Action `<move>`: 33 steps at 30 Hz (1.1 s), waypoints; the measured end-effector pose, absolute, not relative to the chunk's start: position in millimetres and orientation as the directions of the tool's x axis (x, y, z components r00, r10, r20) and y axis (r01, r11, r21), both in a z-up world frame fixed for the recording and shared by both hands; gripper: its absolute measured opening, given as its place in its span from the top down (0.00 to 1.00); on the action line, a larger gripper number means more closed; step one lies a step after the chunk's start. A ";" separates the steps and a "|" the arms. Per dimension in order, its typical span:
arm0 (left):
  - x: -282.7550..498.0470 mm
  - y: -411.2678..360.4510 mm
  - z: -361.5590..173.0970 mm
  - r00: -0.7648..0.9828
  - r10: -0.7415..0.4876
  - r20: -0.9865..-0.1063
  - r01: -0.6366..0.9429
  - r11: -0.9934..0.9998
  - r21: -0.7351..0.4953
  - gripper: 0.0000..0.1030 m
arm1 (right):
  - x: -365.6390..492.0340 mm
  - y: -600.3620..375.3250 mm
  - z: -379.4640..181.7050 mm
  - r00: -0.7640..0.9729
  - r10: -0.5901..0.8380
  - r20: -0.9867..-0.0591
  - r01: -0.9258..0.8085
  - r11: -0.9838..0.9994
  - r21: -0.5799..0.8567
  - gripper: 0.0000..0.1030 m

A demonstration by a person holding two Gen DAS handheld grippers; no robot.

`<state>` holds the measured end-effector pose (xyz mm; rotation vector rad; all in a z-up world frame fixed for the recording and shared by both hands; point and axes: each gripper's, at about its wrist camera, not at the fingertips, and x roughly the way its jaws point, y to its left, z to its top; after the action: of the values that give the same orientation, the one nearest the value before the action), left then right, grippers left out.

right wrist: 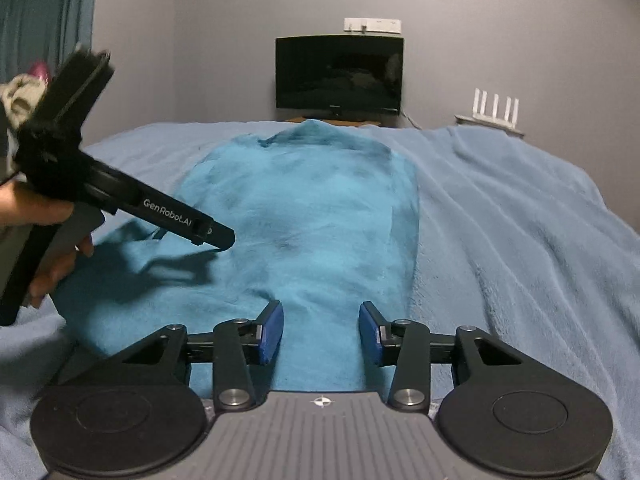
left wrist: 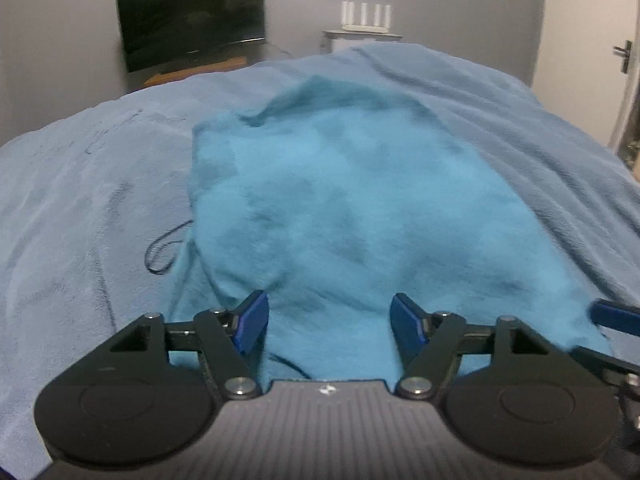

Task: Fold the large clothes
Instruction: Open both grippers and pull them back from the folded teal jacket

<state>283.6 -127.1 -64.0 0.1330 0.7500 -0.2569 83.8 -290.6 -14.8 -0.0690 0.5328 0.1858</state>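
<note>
The teal garment (right wrist: 316, 216) lies spread on the bed blanket (right wrist: 520, 220), straight ahead of both tongs and running away from them toward the monitor (right wrist: 339, 73). Its near hem sits just under and between the blue pads of the right gripper (right wrist: 320, 334); its far end is bunched up a bit.

Right gripper: jaws apart, nothing between them but the cloth lying below — not pinched. Left gripper (left wrist: 328, 322): jaws also apart, wider, hovering over the near part of the garment w/ no hold on it. In the right wrist view the left gripper shows from the side, to the left of the right one, its tip over the garment's left part, casting a shadow there.

Handling, as a judgement: fleecy, thick-looking fabric, so soft & floppy, fairly light, prob. not slippery; it'll sag and drag on the blanket, which looks just as fuzzy, so expect some cling. Nothing fragile. Best hold: 2 pinches on an edge, 1 per gripper, well apart — near hem corners or the 2 ends of 1 side edge, taking only the garment layer, not the blanket beneath. A thin dark cord (left wrist: 162, 254) loops out left of the left gripper; keep it clear of the pinch.

Containers: 0 in view, nothing to report.
</note>
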 end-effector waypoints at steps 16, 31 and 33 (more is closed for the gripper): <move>301.2 -86.7 -43.4 0.717 -0.099 -0.690 0.084 0.995 -0.056 0.13 | 81.1 -331.9 -14.7 0.824 0.137 -0.550 0.001 0.970 0.243 0.49; 203.7 -84.8 -6.2 0.726 -0.203 -0.658 0.150 0.979 -0.136 0.13 | 66.4 -384.8 -29.5 0.725 -0.020 -0.688 0.367 0.857 0.362 0.45; 178.8 -74.7 -11.6 0.716 -0.214 -0.664 0.144 0.977 -0.159 0.12 | 63.0 -380.3 -26.3 0.716 -0.002 -0.699 0.347 0.868 0.354 0.40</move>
<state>178.8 -74.7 -11.6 -0.0982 0.7469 -0.1982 63.0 -380.3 -26.3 0.4916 0.7552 -0.2022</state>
